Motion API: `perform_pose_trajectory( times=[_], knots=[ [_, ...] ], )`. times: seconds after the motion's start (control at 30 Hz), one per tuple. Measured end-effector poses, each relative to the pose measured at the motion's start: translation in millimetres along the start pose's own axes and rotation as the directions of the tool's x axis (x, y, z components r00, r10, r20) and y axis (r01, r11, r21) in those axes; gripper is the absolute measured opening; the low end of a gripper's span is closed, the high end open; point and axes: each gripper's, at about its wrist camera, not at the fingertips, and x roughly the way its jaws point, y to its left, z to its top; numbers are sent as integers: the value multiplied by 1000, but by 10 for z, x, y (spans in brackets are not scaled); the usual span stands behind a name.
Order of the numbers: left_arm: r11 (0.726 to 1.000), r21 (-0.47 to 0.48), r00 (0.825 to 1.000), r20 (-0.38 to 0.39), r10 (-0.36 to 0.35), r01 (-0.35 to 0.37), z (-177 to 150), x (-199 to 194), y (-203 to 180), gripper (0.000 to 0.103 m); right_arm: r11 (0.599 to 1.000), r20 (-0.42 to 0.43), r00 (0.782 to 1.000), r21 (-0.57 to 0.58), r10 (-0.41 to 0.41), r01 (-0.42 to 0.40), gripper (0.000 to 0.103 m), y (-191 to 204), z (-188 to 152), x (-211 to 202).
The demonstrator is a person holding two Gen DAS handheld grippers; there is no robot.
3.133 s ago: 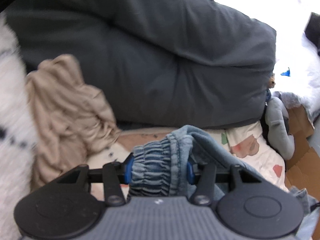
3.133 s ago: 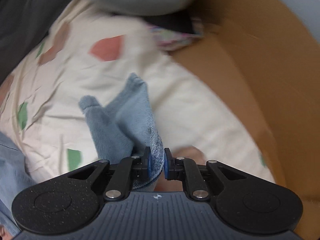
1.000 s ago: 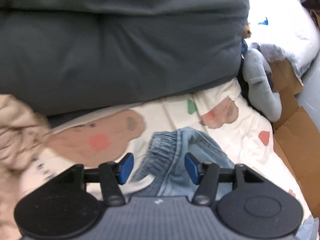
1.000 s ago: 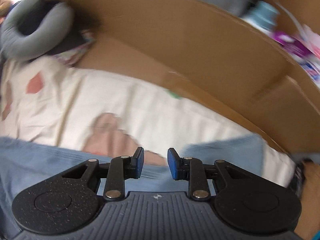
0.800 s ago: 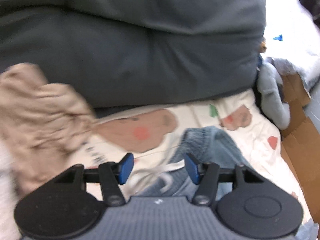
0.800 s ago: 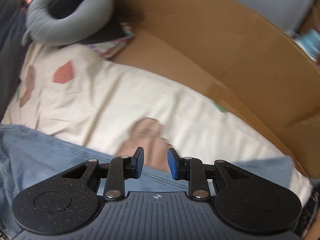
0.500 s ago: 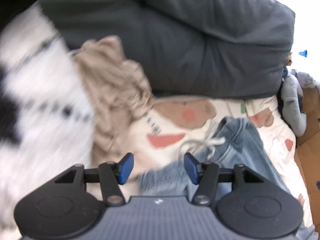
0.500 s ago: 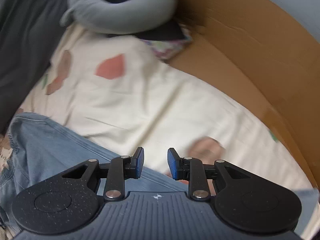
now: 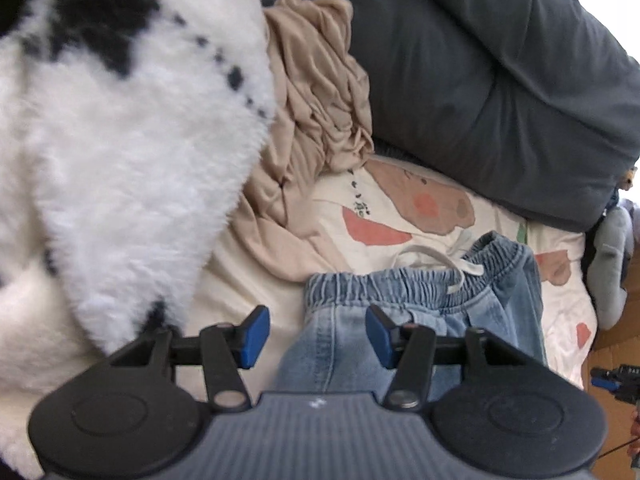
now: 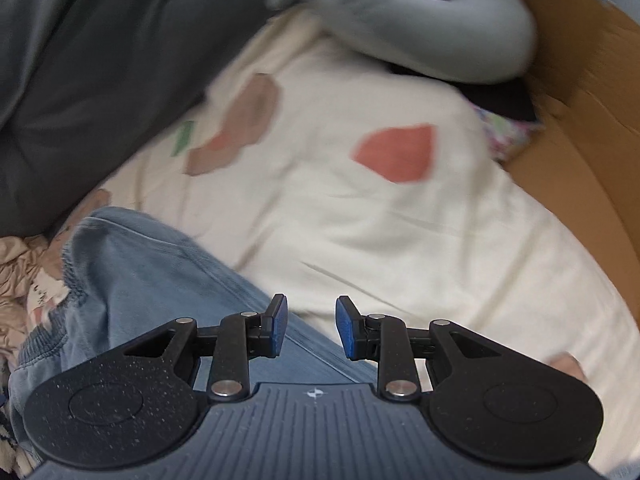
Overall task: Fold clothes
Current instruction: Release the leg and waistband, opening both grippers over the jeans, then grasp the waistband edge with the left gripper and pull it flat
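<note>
In the left wrist view, you are holding the left gripper (image 9: 316,336) spread wide above the jeans (image 9: 424,300) lying on the patterned sheet (image 9: 560,300). In the right wrist view, your right gripper (image 10: 310,330) is gaping over the jeans' edge (image 10: 160,272), gripping nothing.

The left claw (image 9: 317,337) is hanging with its blue-padded fingers (image 9: 253,336) spread wide apart, gripping nothing. The right claw (image 10: 311,327) is likewise holding its fingers (image 10: 347,332) parted, with a narrower gap, and nothing is caught between them.
</note>
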Motion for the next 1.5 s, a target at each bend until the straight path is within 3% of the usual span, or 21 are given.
perform_pose_trajectory(
  times=[0.5,0.67,0.83,0.93,1.23,1.5],
  knots=[
    [974,-224,998,-67,1,-16,-94,396,55,56,964,45,982,-200,186,-174,37,1062,396,552],
    [967,-254,996,-85,-11,-11,-155,470,59,35,940,38,972,-263,233,-215,39,1393,431,684],
    [978,-209,997,-73,2,-17,-213,445,60,20,912,23,960,-321,278,-256,40,1693,493,792],
    [985,-172,998,-68,0,-11,-225,405,82,16,882,-6,952,-374,306,-286,40,1873,535,855],
    [998,-59,998,-66,12,-15,-261,262,127,14,851,-59,955,-441,290,-285,40,2150,642,1077],
    [999,-36,996,-90,2,-6,-311,263,175,14,785,-113,966,-564,232,-255,42,2221,492,1152]
  ],
)
